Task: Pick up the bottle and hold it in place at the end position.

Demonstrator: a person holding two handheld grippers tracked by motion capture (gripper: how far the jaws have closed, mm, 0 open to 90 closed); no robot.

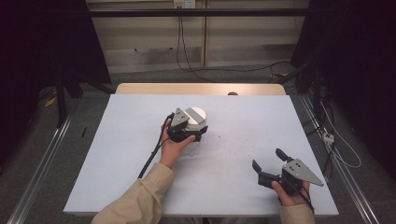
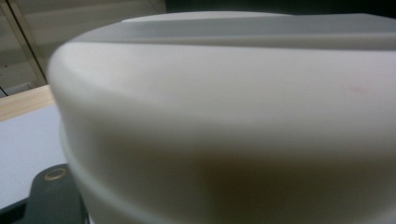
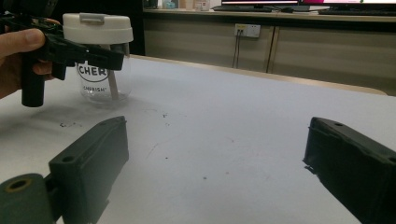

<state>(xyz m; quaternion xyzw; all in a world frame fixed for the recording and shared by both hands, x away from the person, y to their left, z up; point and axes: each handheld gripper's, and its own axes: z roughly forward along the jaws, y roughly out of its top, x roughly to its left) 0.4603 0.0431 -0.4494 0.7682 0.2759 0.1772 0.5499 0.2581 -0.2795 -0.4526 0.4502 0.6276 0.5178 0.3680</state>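
Left gripper (image 1: 187, 133) is clamped around our clear jar (image 3: 99, 84) just under its white lid (image 1: 196, 115); right gripper (image 1: 270, 163) sits wide open, well apart.

Up close in the left gripper view, the white lid (image 2: 224, 93) is a soft blur, cut off at the right and bottom edges, and it hides nearly everything behind it. From the high view, the left gripper (image 1: 187, 127) covers the near side of the jar (image 1: 196, 119), so its jaw tips are hidden against it. In the right gripper view, the jar's printed lettering (image 3: 93, 74) is partly blocked by a black jaw crossing in front; just "CHER" reads.
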